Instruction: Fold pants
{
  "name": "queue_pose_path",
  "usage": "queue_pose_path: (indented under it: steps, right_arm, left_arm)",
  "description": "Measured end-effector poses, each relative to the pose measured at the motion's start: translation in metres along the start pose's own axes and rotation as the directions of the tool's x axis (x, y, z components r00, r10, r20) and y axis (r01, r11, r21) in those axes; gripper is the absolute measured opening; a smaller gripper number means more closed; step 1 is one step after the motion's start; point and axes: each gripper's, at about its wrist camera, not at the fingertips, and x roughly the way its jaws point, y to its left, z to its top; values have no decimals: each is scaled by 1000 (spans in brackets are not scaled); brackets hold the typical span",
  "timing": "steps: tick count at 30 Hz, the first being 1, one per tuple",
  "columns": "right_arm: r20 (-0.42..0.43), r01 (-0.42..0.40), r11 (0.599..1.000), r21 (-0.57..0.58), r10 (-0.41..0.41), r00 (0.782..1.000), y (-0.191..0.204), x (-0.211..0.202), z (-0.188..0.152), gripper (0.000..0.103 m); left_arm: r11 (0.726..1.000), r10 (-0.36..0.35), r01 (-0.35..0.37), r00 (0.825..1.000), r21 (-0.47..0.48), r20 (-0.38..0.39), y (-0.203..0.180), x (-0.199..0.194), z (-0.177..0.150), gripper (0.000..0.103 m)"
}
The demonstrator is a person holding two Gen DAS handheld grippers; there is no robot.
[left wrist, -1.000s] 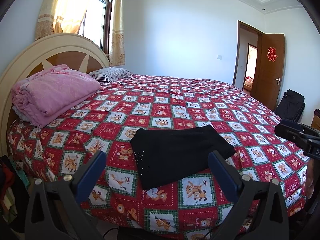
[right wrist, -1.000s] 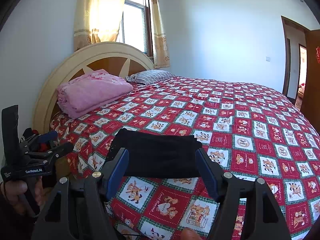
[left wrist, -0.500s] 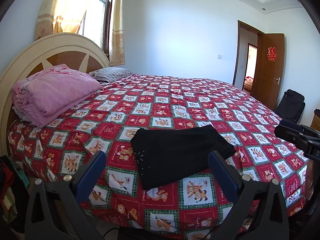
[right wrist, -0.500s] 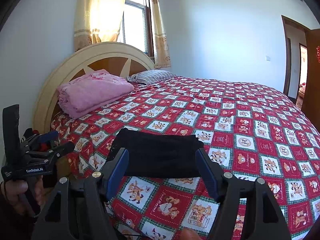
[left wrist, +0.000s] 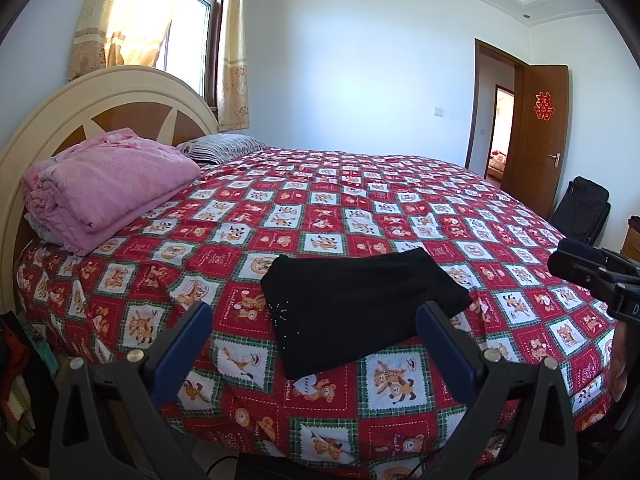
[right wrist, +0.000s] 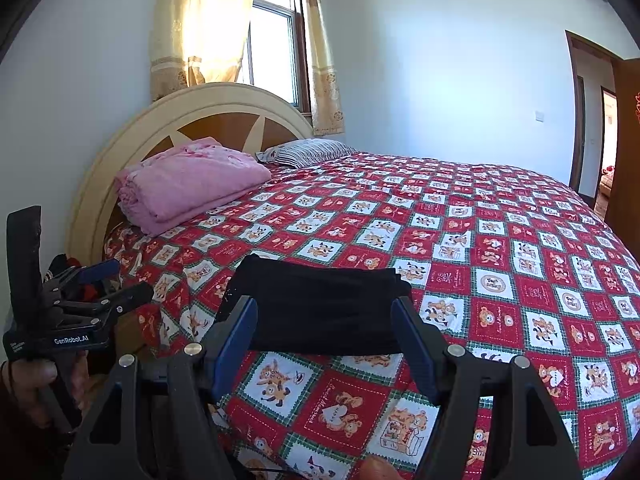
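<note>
Black pants [left wrist: 356,304] lie folded into a compact rectangle near the front edge of the bed, with small studs along the left side. In the right wrist view the same pants [right wrist: 320,304] sit just beyond the fingers. My left gripper [left wrist: 314,320] hangs open in front of the bed, short of the pants, nothing between its blue pads. My right gripper [right wrist: 324,320] is open too, held back from the pants and empty. The left gripper [right wrist: 108,280] also shows at the left of the right wrist view, in a hand.
A red patchwork bedspread [left wrist: 360,208] with bear prints covers the bed. A folded pink quilt [left wrist: 108,184] and a striped pillow [left wrist: 220,146] lie by the headboard [left wrist: 120,100]. An open wooden door [left wrist: 536,132] and a black bag [left wrist: 584,208] stand at right. Clothes pile [left wrist: 16,380] lies at left.
</note>
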Motion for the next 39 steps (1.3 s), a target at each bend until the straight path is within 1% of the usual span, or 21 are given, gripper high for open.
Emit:
queue_pose_path:
  steps: [3,5,15,19,24,27,30,32,37,39]
  right_arm:
    - [2,0,1000,-1,0,1000,0,0,0,71]
    - [4,0,1000,-2,0,1000,0,0,0,71]
    - [3,0,1000,-4,0,1000,0,0,0,71]
    - [2,1,1000,-4,-1,1000,0,0,-1,71]
    - [-2,0,1000,-4,0,1000,-1,0,-2,71]
    - [-7,0,1000,-6,0,1000,-2,2,-4,71]
    - [-11,-1,1000,-7,1,1000,-2,4,-5,71]
    - [-13,0,1000,-10,0,1000,-2,4,-6,71]
    - [-17,-3,1000,-12,2,1000,-1,6,-6,71]
    - [-17,-3,1000,-11,3,1000,-1,6,-5,71]
  left_arm:
    - [1000,14,-14,1000,-2,-7,1,1,-1,103]
    - [1000,-1,1,1000,-5,-15,3,3,-2,103]
    - [1000,2,-2,1000,18,-4,-1,0,-1,103]
    - [1000,-24,24,1000,-10,8,2,-3,2,103]
    - [999,-16,16,1000,-35,-3,5,2,1,103]
    - [998,-5,5,1000,-60,5,8,3,0,103]
    - [994,-33,31,999,-102,-15,15,7,-1,103]
    - [995,-33,31,999,-92,-21,14,9,-2,103]
    - [999,-1,1,1000,-38,0,6,7,-5,103]
    - [999,-2,2,1000,-38,2,7,8,-5,103]
